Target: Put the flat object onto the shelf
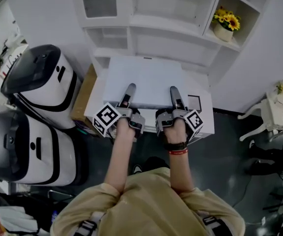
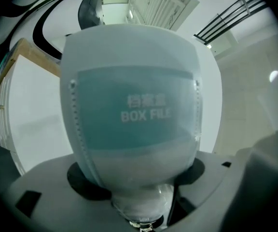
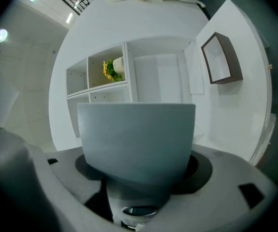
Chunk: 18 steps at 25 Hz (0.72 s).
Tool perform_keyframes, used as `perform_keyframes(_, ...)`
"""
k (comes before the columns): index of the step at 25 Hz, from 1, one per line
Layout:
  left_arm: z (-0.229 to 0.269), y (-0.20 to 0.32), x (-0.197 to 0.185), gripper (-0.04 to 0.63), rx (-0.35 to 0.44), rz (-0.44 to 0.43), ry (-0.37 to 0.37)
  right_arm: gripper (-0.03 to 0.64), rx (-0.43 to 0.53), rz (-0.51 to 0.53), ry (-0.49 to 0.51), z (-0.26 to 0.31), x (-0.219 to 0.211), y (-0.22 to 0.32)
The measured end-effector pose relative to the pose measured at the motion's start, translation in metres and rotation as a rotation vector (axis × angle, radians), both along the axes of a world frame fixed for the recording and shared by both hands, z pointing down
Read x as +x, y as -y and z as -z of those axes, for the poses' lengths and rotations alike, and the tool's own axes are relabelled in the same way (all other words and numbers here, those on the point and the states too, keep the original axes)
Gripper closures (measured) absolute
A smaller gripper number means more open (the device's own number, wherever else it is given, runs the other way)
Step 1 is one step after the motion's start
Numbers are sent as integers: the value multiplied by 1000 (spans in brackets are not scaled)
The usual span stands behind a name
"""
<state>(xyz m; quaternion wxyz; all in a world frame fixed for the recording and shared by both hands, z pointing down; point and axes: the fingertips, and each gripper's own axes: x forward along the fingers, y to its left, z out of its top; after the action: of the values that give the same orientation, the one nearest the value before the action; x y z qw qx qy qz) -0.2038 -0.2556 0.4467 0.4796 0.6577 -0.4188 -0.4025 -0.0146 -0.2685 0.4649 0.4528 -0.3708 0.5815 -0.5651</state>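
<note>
We are holding the box file (image 1: 151,80) level, just in front of the shelf (image 1: 167,25). Our left gripper (image 1: 130,89) and right gripper (image 1: 175,91) are each clamping its edge farthest from the shelf, jaws pressing on it.

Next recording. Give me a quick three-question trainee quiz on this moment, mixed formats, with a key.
1. True or false: the box file already stands inside the shelf unit.
2. What is gripping the box file? A) the left gripper alone B) the right gripper alone C) both of them
3. Fill in: in the head view, the pot of sunflowers sits in the shelf unit's upper ____ compartment.
Key: 1 false; 2 C; 3 right.
</note>
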Motion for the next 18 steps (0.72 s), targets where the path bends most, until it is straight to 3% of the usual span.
perform_keyframes(18, 48, 71, 44, 258, 19, -94, -24, 278, 35, -78, -23, 57, 43, 55)
